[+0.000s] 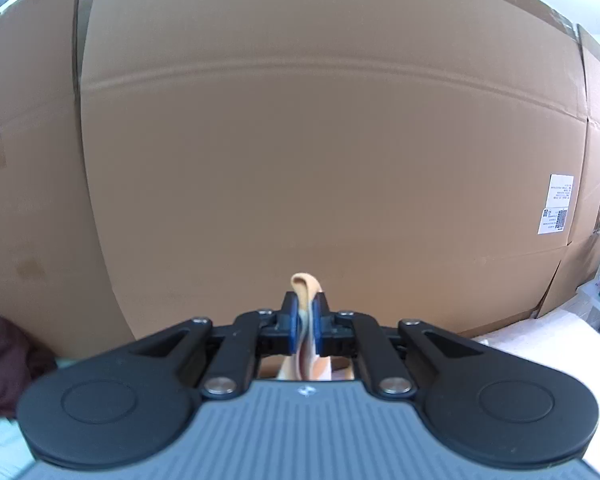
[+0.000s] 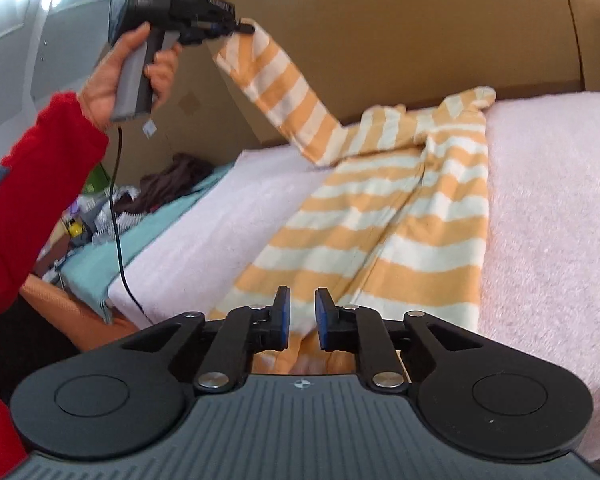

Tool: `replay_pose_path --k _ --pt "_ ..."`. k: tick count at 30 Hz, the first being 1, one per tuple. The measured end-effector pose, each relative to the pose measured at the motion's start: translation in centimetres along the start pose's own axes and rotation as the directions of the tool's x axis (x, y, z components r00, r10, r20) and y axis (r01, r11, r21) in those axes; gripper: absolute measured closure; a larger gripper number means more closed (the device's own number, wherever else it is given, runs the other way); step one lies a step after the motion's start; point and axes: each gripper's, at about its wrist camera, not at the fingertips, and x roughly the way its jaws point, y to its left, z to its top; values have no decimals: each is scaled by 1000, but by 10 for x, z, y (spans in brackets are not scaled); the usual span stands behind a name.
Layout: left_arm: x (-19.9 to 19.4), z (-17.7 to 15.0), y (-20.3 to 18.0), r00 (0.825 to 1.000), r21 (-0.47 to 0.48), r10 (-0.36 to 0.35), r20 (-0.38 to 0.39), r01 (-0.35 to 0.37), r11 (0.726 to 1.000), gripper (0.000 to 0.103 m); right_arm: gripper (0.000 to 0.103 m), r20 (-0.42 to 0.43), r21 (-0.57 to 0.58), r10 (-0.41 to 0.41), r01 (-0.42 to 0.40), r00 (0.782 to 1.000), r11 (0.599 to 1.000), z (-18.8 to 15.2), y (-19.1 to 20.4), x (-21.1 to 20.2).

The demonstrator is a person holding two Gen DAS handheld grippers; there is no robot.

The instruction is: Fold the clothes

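left tool (image 1: 305, 312): clamped on orange-and-cream striped knit garment (image 2: 380, 216) sleeve | right tool (image 2: 302, 316): slightly apart, gripping nothing, above garment hem | white box label (image 1: 558, 204): unreadable

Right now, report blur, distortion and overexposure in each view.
Left wrist: fisheye bows the cardboard box creases; the top corners and the bedding at lower right blow out white; the dark clothes at lower left are blurred. Right wrist: the striped garment, the hand and the left tool are softly blurred; the frame edges curve.
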Motion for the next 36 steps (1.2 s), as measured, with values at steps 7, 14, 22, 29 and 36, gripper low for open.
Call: replay_pose_path --k 7,14,22,29,36 --pt "-20 3 -15 985 66 -162 53 158 985 102 78 -30 -113 -160 155 987 981 -6 -9 24" --pt "-69 -33 -61 872 175 -488 49 473 863 102 72 -1 8 -116 116 993 993 -5 -24 16" --pt "-116 -131 -104 699 238 -703 -129 710 662 102 72 49 -13 -285 286 957 958 6 -37 -1" --pt "-139 -192 -107 655 178 -726 -209 755 630 102 72 53 78 -305 300 951 951 21 -61 0" --pt "-154 -200 -96 624 127 -758 -191 781 612 102 72 56 143 -211 202 976 969 41 -66 3"
